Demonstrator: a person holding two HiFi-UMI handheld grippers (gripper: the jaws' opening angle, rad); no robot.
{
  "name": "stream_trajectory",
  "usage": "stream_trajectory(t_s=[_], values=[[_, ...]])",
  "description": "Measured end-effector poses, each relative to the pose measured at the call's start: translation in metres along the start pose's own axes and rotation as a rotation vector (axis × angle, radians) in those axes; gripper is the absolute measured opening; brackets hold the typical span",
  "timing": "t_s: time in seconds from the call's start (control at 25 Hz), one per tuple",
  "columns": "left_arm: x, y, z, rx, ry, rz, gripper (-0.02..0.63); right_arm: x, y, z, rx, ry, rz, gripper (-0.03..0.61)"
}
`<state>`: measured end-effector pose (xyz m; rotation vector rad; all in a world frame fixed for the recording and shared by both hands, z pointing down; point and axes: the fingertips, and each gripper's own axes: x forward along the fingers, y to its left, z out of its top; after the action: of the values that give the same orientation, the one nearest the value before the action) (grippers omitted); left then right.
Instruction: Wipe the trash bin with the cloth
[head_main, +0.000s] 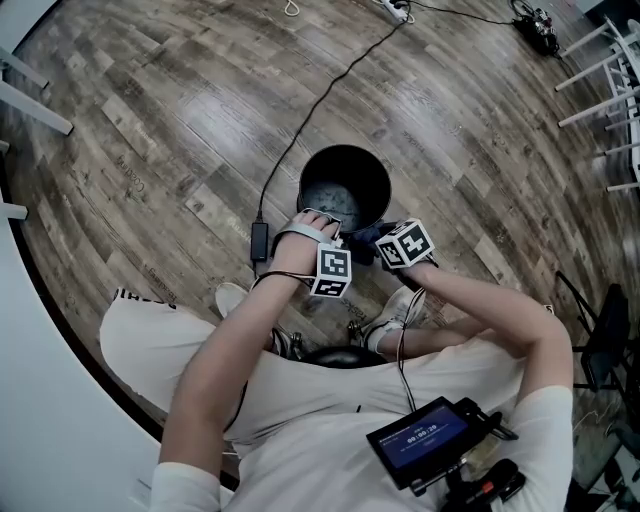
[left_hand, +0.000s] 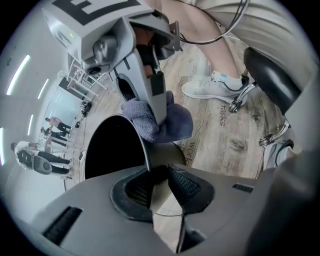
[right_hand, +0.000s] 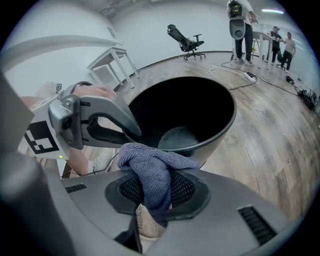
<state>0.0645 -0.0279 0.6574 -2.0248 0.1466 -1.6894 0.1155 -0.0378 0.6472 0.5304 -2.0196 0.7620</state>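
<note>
The wood-plank floor (head_main: 150, 120) fills the left of the head view, and a black cable (head_main: 320, 105) runs from the top edge down past the trash bin (head_main: 345, 152), which stands at the centre of the frame, just beyond the person's knees. The bin is black, round and smooth-walled. It narrows toward its base like a bucket and has a thin rim, and its bottom shows a dull grey sheen.

At the lower left of the rim the left gripper (head_main: 322, 220) points steeply down. In its own view the jaws stand almost together, with the bin's wall clamped between the pads just under the rim.

Just to its right, at the lower right of the rim, the right gripper (head_main: 372, 240) has its jaws closed on the cloth (right_hand: 152, 170), a blue-grey terry rag. A bunched fold bulges above the pads and a tail hangs below them. The cloth sits at rim height against the bin's near outer side, but I cannot tell whether it touches.

Farther right in the left gripper view a white sneaker (left_hand: 207, 90) rests on the floor. At the top of the right gripper view stand an office chair (right_hand: 186, 42) and, in the upper right, some people (right_hand: 280, 42).
</note>
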Motion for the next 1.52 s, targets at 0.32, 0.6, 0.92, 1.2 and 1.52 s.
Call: stream_trajectory(t_s=[0.32,0.6,0.92,1.2,1.52], values=[[0.001,0.002,0.002,-0.019,-0.007,-0.004,0.1,0.054,-0.03,-0.026,-0.072,0.062,-0.026,0.1],[0.002,0.004,0.005,-0.031,-0.012,0.003,0.1,0.117,-0.058,-0.056,-0.056,0.077,-0.067,0.1],[0.003,0.009,0.009,-0.033,-0.024,0.011,0.1,0.167,-0.073,-0.079,-0.005,0.074,-0.11,0.1],[0.005,0.008,0.01,-0.032,-0.025,-0.005,0.1,0.175,-0.074,-0.085,0.041,0.094,-0.089,0.1],[0.005,0.003,0.01,-0.06,-0.022,-0.002,0.121,0.126,-0.054,-0.095,0.017,0.19,-0.049,0.1]])
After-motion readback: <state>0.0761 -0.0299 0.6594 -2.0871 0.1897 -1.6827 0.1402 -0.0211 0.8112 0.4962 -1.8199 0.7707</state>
